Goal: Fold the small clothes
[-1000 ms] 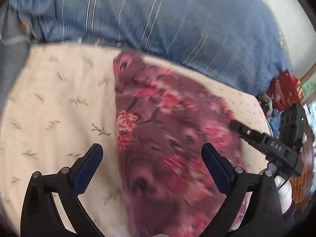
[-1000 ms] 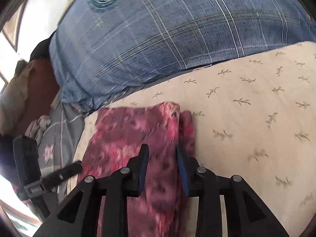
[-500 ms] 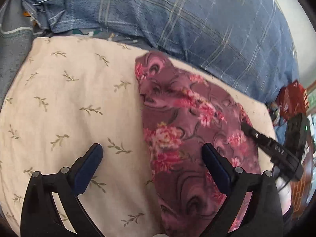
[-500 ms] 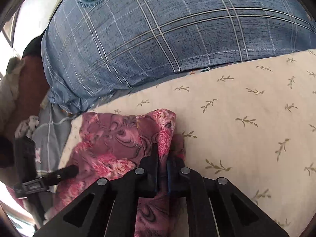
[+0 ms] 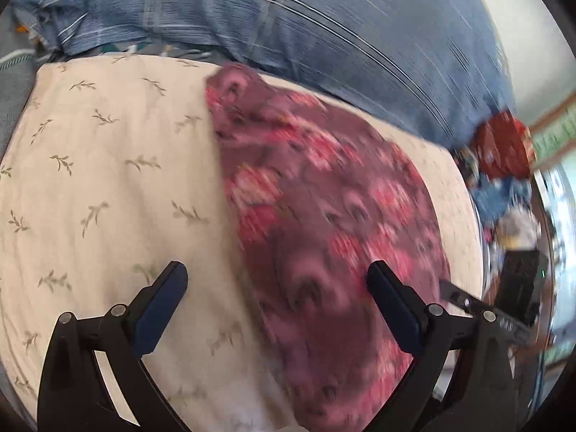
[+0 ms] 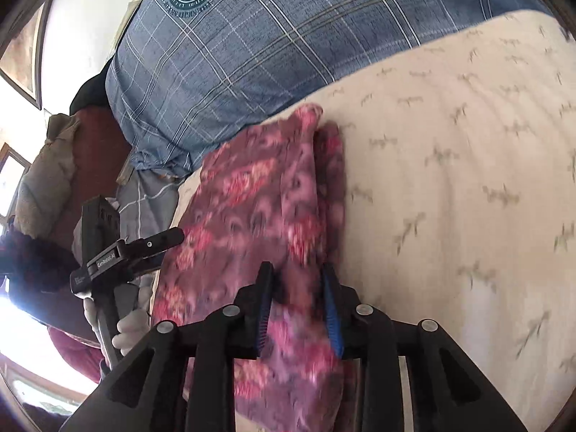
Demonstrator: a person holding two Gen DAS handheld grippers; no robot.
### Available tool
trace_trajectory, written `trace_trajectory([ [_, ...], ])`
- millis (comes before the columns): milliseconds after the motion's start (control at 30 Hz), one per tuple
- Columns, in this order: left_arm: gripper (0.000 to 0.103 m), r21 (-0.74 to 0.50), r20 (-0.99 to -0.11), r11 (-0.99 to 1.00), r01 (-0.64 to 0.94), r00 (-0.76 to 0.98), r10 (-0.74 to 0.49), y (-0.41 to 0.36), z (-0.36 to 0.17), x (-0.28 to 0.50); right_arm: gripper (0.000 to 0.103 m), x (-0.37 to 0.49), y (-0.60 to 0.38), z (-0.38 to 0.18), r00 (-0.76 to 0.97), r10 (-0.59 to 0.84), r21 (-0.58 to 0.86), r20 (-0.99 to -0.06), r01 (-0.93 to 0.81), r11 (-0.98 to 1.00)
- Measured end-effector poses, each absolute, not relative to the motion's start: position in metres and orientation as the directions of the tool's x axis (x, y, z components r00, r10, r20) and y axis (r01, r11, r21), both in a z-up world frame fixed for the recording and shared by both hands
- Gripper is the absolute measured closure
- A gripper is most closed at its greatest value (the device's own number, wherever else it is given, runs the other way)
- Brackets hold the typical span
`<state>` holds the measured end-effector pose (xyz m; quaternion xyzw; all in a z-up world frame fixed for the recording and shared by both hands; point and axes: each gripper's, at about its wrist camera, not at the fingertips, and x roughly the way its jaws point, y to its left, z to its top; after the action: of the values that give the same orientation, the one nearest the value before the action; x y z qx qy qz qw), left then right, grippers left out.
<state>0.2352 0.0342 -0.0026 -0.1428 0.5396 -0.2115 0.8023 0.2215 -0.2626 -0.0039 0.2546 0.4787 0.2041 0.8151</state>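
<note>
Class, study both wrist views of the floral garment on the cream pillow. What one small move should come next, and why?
Probably draw the right tool back off the floral garment. Its jaws are opening with the folded edge between them, so the fold looks laid. The left tool hangs wide open over the garment's left edge and the cream pillow, gripping nothing.

The cream pillow [image 5: 108, 187] lies bare across the left half of the left wrist view and the right half of the right wrist view, open to pass. The floral cloth [image 5: 324, 216] covers the rest; the blue plaid pillow [image 6: 288, 54] walls the top
</note>
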Motion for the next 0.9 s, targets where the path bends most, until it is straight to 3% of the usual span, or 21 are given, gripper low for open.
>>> trace_trajectory([
  [300, 0.002, -0.351, -0.832, 0.835, 0.423, 0.268, -0.486, 0.023, 0.007, 0.189, 0.068, 0.188, -0.252, -0.005, 0.421, 0.541, 0.546, -0.728, -0.12, 0.829],
  [333, 0.002, -0.322, -0.843, 0.835, 0.446, 0.267, -0.468, 0.018, 0.006, 0.185, 0.073, 0.186, -0.248, -0.008, 0.413, 0.504, 0.5, -0.759, -0.125, 0.857],
  [367, 0.002, -0.29, -0.853, 0.835, 0.468, 0.27, -0.447, 0.012, 0.005, 0.181, 0.088, 0.184, -0.244, -0.007, 0.416, 0.472, 0.456, -0.778, -0.143, 0.878],
  [400, 0.003, -0.252, -0.863, 0.834, 0.492, 0.275, -0.423, 0.006, 0.004, 0.176, 0.093, 0.181, -0.241, -0.005, 0.425, 0.467, 0.443, -0.775, -0.161, 0.882],
  [567, 0.003, -0.106, -0.895, 0.837, 0.537, 0.316, -0.316, -0.01, -0.006, 0.164, 0.096, 0.172, -0.244, 0.023, 0.519, 0.463, 0.416, -0.719, -0.212, 0.884],
  [667, 0.003, -0.109, -0.891, 0.831, 0.546, 0.318, -0.325, -0.006, -0.002, 0.163, 0.094, 0.178, -0.236, -0.002, 0.436, 0.387, 0.335, -0.812, -0.195, 0.922],
  [733, 0.004, -0.131, -0.868, 0.823, 0.553, 0.336, -0.365, 0.005, 0.007, 0.16, 0.09, 0.181, -0.236, -0.009, 0.423, 0.381, 0.344, -0.822, -0.164, 0.925],
  [767, 0.004, -0.164, -0.849, 0.82, 0.548, 0.345, -0.401, 0.014, 0.014, 0.16, 0.084, 0.182, -0.237, -0.006, 0.422, 0.387, 0.357, -0.82, -0.152, 0.922],
  [900, 0.004, -0.414, -0.72, 0.801, 0.433, 0.384, -0.579, 0.049, 0.035, 0.184, 0.083, 0.192, -0.24, 0.026, 0.52, 0.378, 0.365, -0.766, -0.132, 0.921],
])
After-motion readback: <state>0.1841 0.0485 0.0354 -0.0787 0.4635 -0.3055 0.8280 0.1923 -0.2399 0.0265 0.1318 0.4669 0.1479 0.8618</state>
